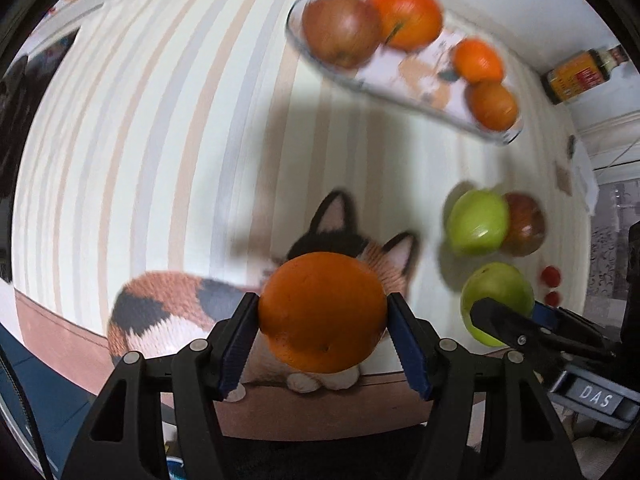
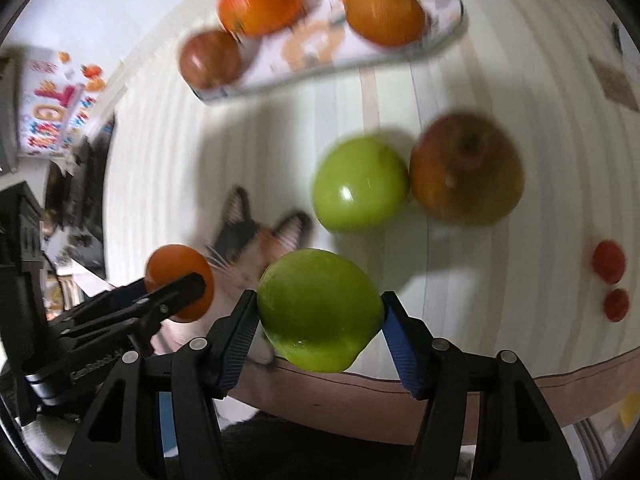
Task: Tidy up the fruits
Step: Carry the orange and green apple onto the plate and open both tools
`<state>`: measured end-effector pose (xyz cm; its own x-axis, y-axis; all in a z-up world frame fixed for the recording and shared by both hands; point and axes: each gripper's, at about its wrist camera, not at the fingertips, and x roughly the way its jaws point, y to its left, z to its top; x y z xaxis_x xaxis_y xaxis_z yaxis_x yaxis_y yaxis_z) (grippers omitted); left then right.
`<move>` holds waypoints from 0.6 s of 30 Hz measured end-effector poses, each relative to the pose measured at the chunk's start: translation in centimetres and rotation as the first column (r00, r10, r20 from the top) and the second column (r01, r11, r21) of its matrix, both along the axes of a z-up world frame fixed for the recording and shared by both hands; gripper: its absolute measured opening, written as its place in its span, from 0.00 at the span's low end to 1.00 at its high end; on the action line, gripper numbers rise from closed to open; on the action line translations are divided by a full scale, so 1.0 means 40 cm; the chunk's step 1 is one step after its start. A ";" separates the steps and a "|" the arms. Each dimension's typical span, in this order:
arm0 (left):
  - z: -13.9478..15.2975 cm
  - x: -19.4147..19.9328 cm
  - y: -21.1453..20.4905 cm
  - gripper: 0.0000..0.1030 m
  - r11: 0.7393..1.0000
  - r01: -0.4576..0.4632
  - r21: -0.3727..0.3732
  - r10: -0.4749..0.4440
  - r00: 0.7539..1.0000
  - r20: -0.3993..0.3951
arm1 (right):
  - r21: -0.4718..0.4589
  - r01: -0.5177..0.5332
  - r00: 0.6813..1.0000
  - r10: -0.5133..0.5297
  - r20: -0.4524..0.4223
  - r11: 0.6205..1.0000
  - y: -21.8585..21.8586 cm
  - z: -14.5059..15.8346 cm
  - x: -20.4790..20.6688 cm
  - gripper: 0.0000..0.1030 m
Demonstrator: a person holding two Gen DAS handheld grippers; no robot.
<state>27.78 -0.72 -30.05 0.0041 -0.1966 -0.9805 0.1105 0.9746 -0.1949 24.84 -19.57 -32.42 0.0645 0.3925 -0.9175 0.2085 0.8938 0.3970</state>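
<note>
Tabletop (image 1: 120, 120): covered by a striped cloth carrying a printed calico cat. Surface appears flat; round fruit set on it would likely roll.

Tray (image 1: 400, 84): long, clear-rimmed dish at the far side. It holds a red apple (image 1: 340, 30) and three orange fruits; blur prevents finer identification. Rim looks like glass, so judged fragile; fruit should be lowered in, not dropped.

Loose fruit on the cloth: a green apple (image 2: 360, 184) touching a larger reddish apple (image 2: 466, 170), near the right side. Two small red fruits (image 2: 610, 262) lie apart from them, close to the edge.

Left tongs (image 1: 323, 316): clamped on an orange (image 1: 323, 312), pads bearing on its widest part, held above the near tabletop edge. Rind is dimpled, judged firm with slight give and fair friction; moderate weight.

Right tongs (image 2: 320, 312): clamped on a second green apple (image 2: 318, 310), likewise gripped at opposite sides, just beside the left tongs. Skin is glossy, judged hard and slippery. Grip across the middle is sound; excess pressure risks bruising.
</note>
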 end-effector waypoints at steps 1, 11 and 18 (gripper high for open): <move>0.026 0.009 -0.001 0.60 1.000 0.006 -0.016 -0.006 1.000 0.015 | 0.006 0.006 1.000 -0.006 0.015 1.000 -0.007 0.019 0.006 0.62; 0.210 0.270 -0.050 0.60 0.997 0.051 -0.061 -0.042 0.990 0.133 | 0.020 0.060 0.982 -0.062 0.176 0.998 -0.069 0.150 0.243 0.62; 0.136 0.467 -0.017 0.60 0.999 0.017 -0.029 -0.014 0.995 0.100 | -0.048 0.053 0.988 -0.045 0.147 0.997 -0.061 0.057 0.419 0.62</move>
